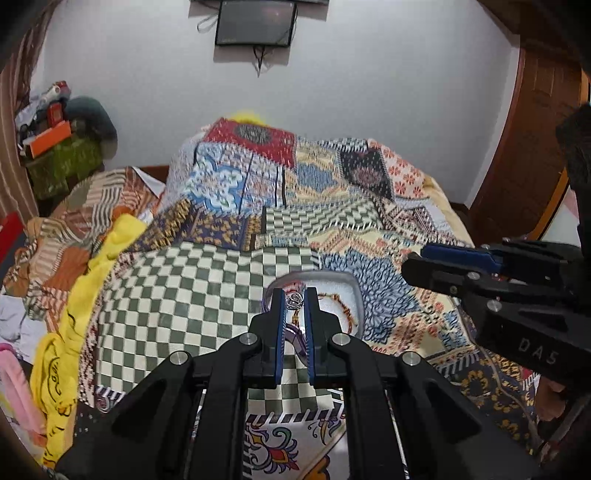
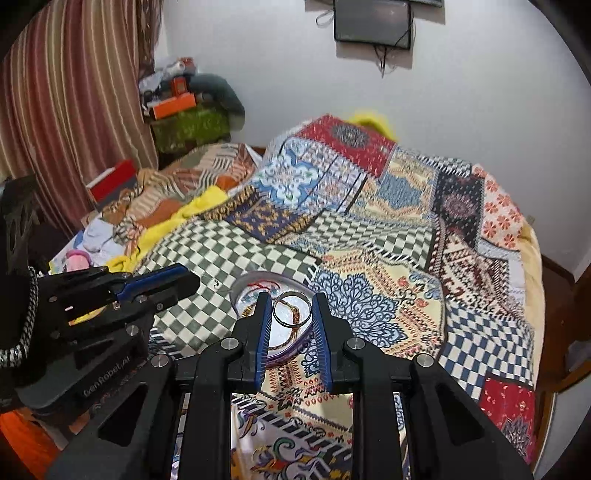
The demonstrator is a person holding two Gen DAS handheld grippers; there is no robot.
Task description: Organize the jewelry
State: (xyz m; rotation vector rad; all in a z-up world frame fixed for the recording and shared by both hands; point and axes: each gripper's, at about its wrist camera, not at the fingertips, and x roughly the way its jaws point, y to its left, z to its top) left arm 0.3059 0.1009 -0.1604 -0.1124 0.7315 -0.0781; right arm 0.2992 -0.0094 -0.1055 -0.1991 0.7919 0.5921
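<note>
A clear tray [image 1: 352, 286] lies on the patchwork quilt and also shows in the right wrist view [image 2: 243, 284]. It holds a beaded bracelet [image 1: 341, 306], a purple bangle [image 1: 295, 338] and red thread. My left gripper [image 1: 294, 301] is shut on a small silver ring [image 1: 295, 300] just above the tray. My right gripper [image 2: 291, 308] is shut on a plain silver bangle [image 2: 291, 308], held above the tray. The two grippers are side by side, the left one [image 2: 166, 282] seen at left in the right wrist view.
The quilt [image 1: 207, 280] covers a bed with rumpled yellow cloth [image 1: 92, 266] at left. A cluttered green stand [image 2: 188, 125] and striped curtain [image 2: 74, 110] stand at back left. A wooden door [image 1: 532, 147] is at right, a wall screen [image 1: 256, 22] at the back.
</note>
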